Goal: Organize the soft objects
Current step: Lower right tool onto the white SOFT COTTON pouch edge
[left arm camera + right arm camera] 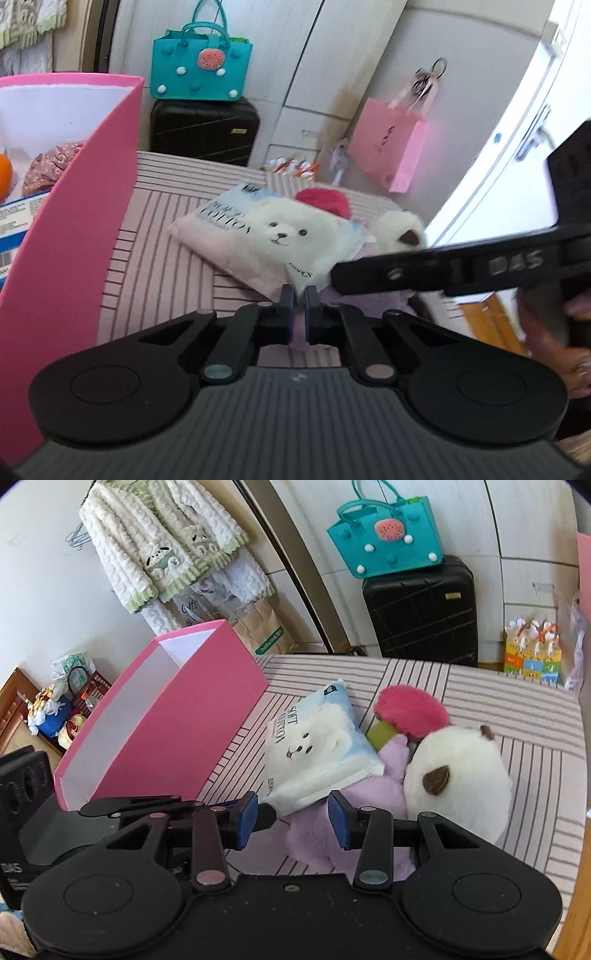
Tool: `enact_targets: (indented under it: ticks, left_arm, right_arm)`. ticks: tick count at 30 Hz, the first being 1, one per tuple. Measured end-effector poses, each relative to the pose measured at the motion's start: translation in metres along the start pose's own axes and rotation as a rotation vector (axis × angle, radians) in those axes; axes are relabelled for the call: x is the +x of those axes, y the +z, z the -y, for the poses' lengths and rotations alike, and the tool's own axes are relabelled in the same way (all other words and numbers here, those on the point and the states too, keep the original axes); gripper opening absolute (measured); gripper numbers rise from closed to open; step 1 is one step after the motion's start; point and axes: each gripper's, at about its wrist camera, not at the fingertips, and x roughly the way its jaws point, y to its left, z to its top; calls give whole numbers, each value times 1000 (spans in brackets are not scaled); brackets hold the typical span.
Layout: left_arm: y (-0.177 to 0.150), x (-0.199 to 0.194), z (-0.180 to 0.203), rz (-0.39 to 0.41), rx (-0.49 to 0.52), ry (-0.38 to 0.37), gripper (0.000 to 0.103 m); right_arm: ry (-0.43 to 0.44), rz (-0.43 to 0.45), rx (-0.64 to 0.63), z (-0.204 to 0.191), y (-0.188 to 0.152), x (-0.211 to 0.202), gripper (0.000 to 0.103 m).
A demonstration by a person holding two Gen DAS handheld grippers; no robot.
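Note:
A white and blue cotton pack (258, 236) printed with a bear face lies on the striped bed cover (162, 273), propped on a purple plush (317, 834). My left gripper (300, 295) is shut on the pack's near corner. Its tip also shows in the right wrist view, meeting that corner (275, 808). My right gripper (293, 821) hangs open over the purple plush and the pack's lower edge, and its blue pads (340, 823) touch neither. One of its black fingers (406, 273) crosses the left wrist view. A round white plush (458, 782) and a pink fluffy piece (410, 712) lie beside the pack.
An open pink box (166, 731) stands on the bed left of the pack; it holds an orange ball (5, 177), floral cloth and a blue-white package. A black suitcase (421, 609) with a teal bag (388, 542) stands behind the bed. A pink gift bag (388, 147) hangs on the right.

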Motion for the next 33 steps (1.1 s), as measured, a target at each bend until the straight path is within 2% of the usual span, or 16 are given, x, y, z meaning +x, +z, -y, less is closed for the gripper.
enact_targets:
  ticks: [4, 8, 11, 13, 14, 15, 18, 19, 23, 28, 33]
  left_arm:
    - [-3, -6, -2, 18, -15, -28, 2]
    - [-6, -7, -3, 4, -54, -81, 1]
    - [-9, -10, 3, 11, -26, -81, 1]
    - [-12, -12, 10, 14, 9, -66, 1]
    - [-13, -13, 13, 15, 23, -67, 1]
    - [-14, -14, 14, 14, 28, -66, 0]
    - [-14, -19, 12, -18, 9, -102, 1]
    - [-14, -21, 11, -29, 13, -103, 4]
    - [-14, -35, 14, -59, 51, -95, 5]
    - [-13, -47, 6, -43, 39, -86, 33]
    - [-13, -35, -2, -45, 39, 2, 36]
  right_arm:
    - [7, 9, 36, 0, -2, 4, 48]
    - [7, 10, 76, 2, -2, 11, 51]
    - [-4, 24, 110, 2, -4, 17, 50]
    - [-17, 42, 103, 0, -7, 19, 42]
    - [-26, 49, 73, -3, -8, 20, 28]
    - [-36, 57, 38, -6, -10, 20, 19]
    - [-15, 60, -1, -11, -15, 13, 15]
    - [-18, 67, -22, -14, -17, 9, 15]
    - [-45, 63, -83, -21, -26, -8, 14]
    - [-89, 58, -115, -19, -38, -29, 14]
    - [-140, 52, -146, -13, -47, -35, 14]
